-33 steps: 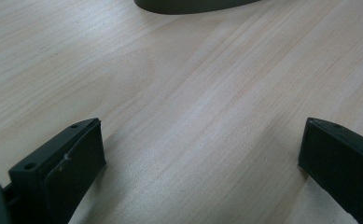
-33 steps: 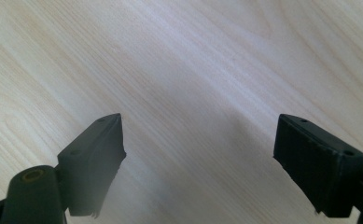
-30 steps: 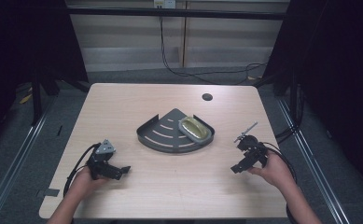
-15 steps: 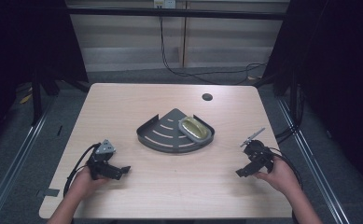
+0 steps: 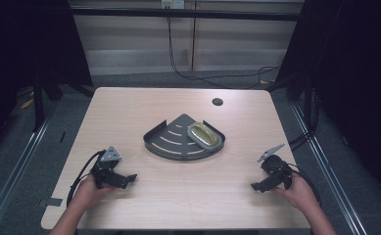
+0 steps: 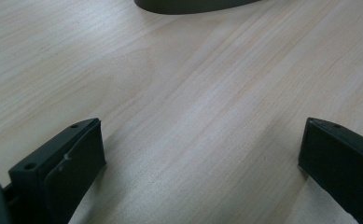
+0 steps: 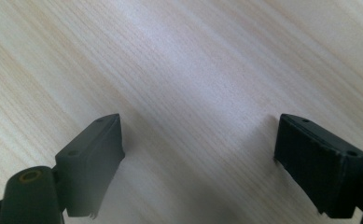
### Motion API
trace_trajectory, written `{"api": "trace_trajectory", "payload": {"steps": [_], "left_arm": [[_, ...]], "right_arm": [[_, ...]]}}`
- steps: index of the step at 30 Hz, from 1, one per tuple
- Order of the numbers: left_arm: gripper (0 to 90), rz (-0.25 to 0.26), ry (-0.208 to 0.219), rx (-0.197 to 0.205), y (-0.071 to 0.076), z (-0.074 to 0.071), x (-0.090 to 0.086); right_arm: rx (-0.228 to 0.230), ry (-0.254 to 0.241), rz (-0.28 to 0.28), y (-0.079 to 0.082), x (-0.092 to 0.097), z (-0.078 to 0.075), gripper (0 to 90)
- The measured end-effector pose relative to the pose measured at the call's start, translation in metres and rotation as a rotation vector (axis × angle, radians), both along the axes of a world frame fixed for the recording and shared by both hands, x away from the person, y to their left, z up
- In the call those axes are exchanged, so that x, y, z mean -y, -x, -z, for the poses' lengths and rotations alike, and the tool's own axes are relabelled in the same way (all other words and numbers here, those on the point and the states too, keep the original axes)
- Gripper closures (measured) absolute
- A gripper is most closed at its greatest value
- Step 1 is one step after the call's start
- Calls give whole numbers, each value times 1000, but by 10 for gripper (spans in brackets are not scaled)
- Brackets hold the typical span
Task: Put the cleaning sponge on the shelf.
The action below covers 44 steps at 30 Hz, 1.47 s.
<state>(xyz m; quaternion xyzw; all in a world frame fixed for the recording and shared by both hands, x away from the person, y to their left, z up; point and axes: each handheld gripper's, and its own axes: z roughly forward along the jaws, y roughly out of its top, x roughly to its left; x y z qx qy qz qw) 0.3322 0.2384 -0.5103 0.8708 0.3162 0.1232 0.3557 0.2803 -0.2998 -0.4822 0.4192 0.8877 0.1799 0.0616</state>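
A dark grey quarter-round rack lies at the middle of the wooden table, and a yellowish oval object rests in its right part. My left gripper sits low on the table at the front left, held by a hand. Its jaws stand wide apart over bare wood in the left gripper view. The rack's edge shows at the top there. My right gripper rests at the front right, open, with nothing between its fingers.
A small dark round hole is in the table near the far right. Cables trail from both grippers toward the front edge. Black frame posts and dark curtains flank the table on both sides.
The right gripper has moved back toward the front right corner, away from the rack. The left gripper has stayed put.
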Motion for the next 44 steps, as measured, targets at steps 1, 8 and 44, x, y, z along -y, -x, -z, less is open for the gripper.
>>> {"api": "trace_trajectory", "payload": {"steps": [1,8,44], "left_arm": [[0,-1,0,-2,0,0,0],[0,0,1,-2,0,0,0],[0,0,0,-2,0,0,0]], "right_arm": [[9,-7,-1,1,1,1,142],[88,-56,-3,8,5,6,113],[277,-205,23,22,17,23,80]]}}
